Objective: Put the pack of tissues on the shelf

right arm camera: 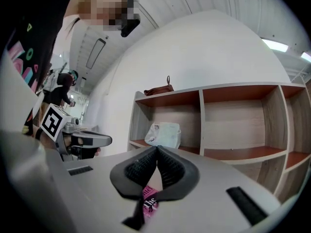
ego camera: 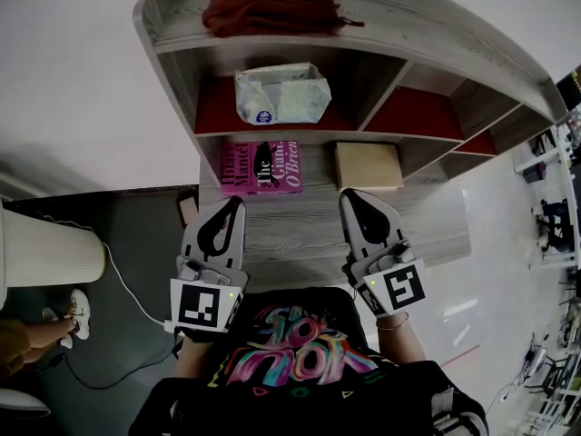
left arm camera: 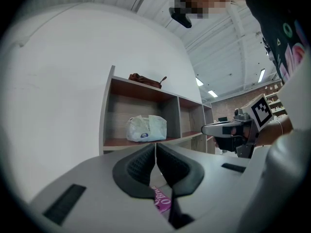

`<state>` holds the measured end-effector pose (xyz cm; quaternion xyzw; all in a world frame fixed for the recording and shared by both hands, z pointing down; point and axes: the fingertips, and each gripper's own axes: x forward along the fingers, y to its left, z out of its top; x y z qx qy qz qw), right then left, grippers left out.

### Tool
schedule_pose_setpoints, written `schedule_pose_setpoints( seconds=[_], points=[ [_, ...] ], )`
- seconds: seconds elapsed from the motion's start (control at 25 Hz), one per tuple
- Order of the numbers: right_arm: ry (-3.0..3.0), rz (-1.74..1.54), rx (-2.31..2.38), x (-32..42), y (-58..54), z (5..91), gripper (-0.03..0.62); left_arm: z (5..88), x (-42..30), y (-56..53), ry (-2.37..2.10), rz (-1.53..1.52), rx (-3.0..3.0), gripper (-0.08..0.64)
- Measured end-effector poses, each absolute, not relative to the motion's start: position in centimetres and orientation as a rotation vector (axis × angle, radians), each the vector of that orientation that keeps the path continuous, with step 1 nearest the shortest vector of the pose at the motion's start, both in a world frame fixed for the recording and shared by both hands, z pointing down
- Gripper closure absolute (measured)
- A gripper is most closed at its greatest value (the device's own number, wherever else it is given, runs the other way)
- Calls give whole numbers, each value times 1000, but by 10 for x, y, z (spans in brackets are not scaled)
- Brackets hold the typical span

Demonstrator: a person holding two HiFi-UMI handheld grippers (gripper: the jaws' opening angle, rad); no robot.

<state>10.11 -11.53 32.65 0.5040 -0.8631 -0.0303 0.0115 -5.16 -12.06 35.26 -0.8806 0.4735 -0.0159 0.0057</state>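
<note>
Head view: we see the pack of tissues lying in the left box of the shelf, long side along the front edge. It is straight ahead of our left gripper, the nearer one. That one and the right gripper are both closed and hold nothing.

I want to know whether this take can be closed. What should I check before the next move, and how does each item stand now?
1. Pack of tissues inside the left compartment of the shelf: ok.
2. Pack set well back from the front edge: cannot tell.
3. Left gripper jaws together, nothing held: ok.
4. Right gripper jaws together, nothing held: ok.
5. Both grippers outside the shelf, above the table: ok.
6. Pink book and tan box lying flat on the table: ok.
</note>
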Motion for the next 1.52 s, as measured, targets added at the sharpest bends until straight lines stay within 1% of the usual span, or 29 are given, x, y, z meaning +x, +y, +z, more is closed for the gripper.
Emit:
schedule_pose_setpoints(
  seconds=[0.28,0.4,0.56,0.84,1.08,1.52],
  points=[
    [-2723,-19,1558,95,-108,335,575,341,-52,-125,1537,55,-2758,529],
    [-2719,7,1562,95,-106,340,575,346,-54,-124,1525,8,-2750,529],
    [-2714,19,1573,96,-105,341,575,343,-55,-124,1555,51,-2751,529],
    [-2698,22,1575,102,-103,345,577,350,-56,-121,1534,-14,-2747,529],
    [-2690,39,1582,105,-103,347,577,344,-56,-122,1566,54,-2747,529],
    [-2691,52,1586,107,-105,347,577,351,-58,-119,1539,-23,-2744,529]
  ],
)
